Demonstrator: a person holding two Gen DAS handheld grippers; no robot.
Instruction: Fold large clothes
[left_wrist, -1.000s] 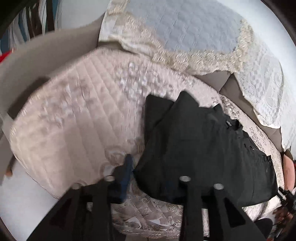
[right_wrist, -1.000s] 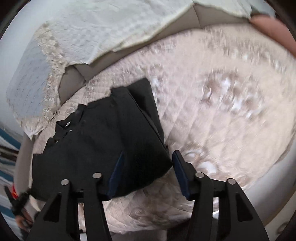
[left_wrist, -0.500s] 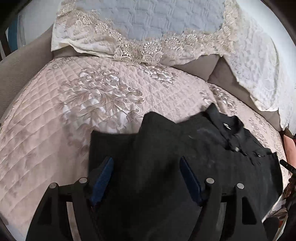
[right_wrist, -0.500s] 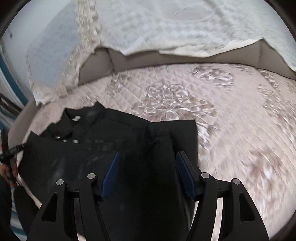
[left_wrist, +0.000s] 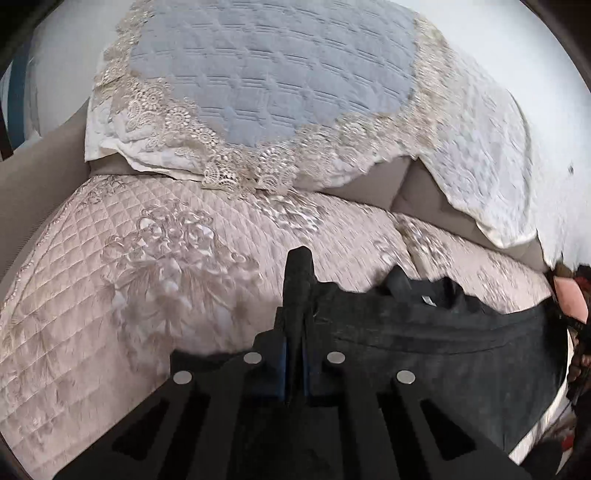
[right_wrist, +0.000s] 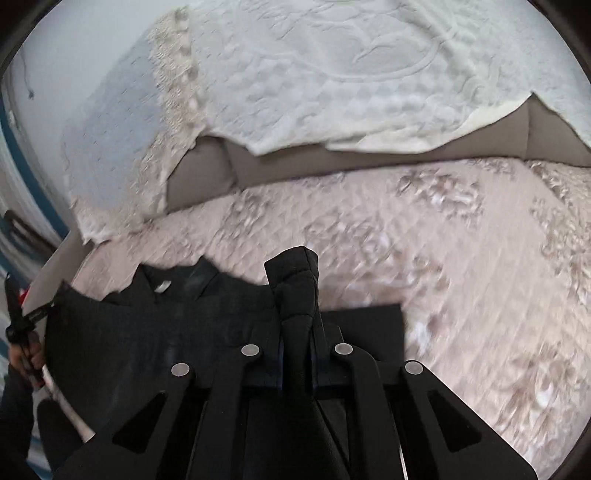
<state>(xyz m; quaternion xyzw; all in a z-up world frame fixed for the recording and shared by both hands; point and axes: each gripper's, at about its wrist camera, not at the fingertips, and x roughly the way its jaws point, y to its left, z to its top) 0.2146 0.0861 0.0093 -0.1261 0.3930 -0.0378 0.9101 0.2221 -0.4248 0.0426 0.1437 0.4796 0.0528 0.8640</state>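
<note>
Both tools closed since 0.5 s ago | left tool (left_wrist: 294, 332), right tool (right_wrist: 297, 332) pinch black shirt (left_wrist: 424, 332) | collar away

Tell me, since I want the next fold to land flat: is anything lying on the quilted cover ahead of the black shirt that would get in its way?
Nothing visible does. Both the left gripper and right gripper are shut on the black shirt, and the pink quilted cover ahead shows only bare fabric up to the lace-edged throws.

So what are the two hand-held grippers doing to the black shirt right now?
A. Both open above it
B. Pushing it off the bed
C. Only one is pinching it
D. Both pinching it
D: the left hand-held gripper and the right hand-held gripper are each shut on a pinched-up fold of the black shirt.
</note>
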